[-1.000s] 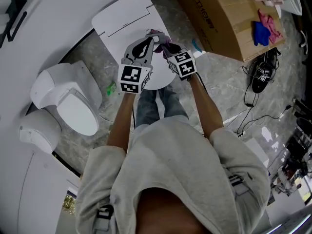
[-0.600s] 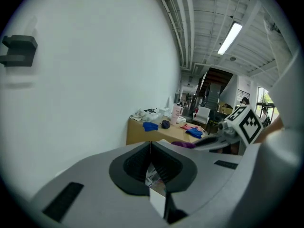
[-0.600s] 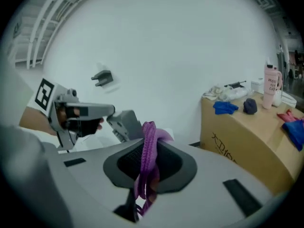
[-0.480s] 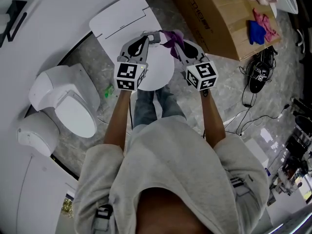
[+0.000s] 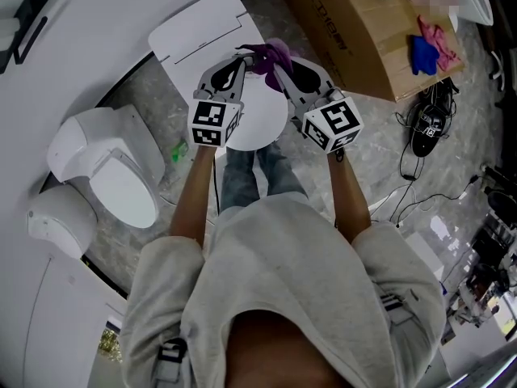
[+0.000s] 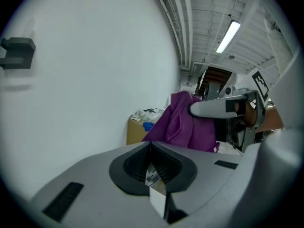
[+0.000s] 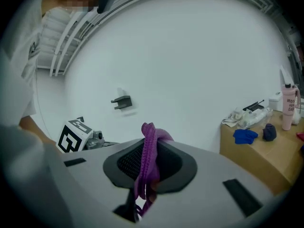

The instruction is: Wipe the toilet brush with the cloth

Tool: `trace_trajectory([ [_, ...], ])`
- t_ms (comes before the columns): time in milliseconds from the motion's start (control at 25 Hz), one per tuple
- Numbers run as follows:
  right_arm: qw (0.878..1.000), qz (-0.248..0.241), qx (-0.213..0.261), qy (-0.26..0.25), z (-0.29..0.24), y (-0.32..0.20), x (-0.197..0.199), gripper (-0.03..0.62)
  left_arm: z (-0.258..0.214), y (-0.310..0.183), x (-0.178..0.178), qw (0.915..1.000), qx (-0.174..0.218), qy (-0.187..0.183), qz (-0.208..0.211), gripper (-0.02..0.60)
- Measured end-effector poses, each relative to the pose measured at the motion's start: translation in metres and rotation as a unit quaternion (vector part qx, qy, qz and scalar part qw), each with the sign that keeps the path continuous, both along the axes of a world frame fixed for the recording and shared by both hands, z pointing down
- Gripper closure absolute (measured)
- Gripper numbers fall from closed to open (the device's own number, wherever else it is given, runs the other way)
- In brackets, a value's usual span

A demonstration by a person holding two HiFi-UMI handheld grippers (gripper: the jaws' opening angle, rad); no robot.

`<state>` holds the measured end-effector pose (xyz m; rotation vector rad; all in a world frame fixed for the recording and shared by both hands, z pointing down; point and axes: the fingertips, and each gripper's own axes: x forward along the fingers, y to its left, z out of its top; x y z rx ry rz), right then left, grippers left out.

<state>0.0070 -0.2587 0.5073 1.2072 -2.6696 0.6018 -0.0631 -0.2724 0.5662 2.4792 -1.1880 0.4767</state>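
Observation:
My left gripper (image 5: 242, 58) is held over the white toilet (image 5: 202, 31). In the left gripper view its jaws (image 6: 152, 148) are shut on a thin white strip (image 6: 156, 196), apparently the toilet brush's handle; the rest of the brush is hidden. The purple cloth (image 5: 271, 53) hangs bunched from my right gripper (image 5: 276, 63), just right of the left gripper's tips. The right gripper (image 7: 148, 141) is shut on a fold of the cloth (image 7: 150, 160). In the left gripper view the cloth (image 6: 183, 120) drapes close ahead, under a right gripper finger (image 6: 209, 108).
A cardboard box (image 5: 363, 31) with coloured rags stands at the back right. A black shoe (image 5: 428, 128) and cables (image 5: 404, 200) lie on the floor at the right. Another white fixture (image 5: 113, 168) stands at the left, with a green scrap (image 5: 182, 148) beside it.
The right gripper swung out to the right, away from the left one, then tipped back inward. The cloth now sits close against the left gripper's tips. The left gripper barely moved.

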Motion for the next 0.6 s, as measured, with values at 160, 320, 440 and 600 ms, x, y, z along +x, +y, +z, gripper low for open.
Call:
trace_trajectory([
  [160,1.000,-0.009,-0.017,-0.023,0.009,-0.002,-0.018,0.530,0.000,-0.001,0.000,1.0000,0.000,0.002,0.001,0.560],
  [320,0.997,-0.003,-0.056,-0.047,0.031,-0.006,-0.023,0.530,0.000,0.000,0.000,1.0000,0.000,0.005,0.002,0.560],
  [440,0.997,-0.009,-0.073,-0.028,0.048,-0.005,-0.027,0.530,-0.001,0.000,0.002,1.0000,0.001,0.004,0.004,0.560],
  [600,0.997,-0.002,-0.080,-0.020,0.057,-0.007,-0.026,0.530,-0.001,-0.001,0.003,1.0000,0.003,0.000,0.005,0.560],
])
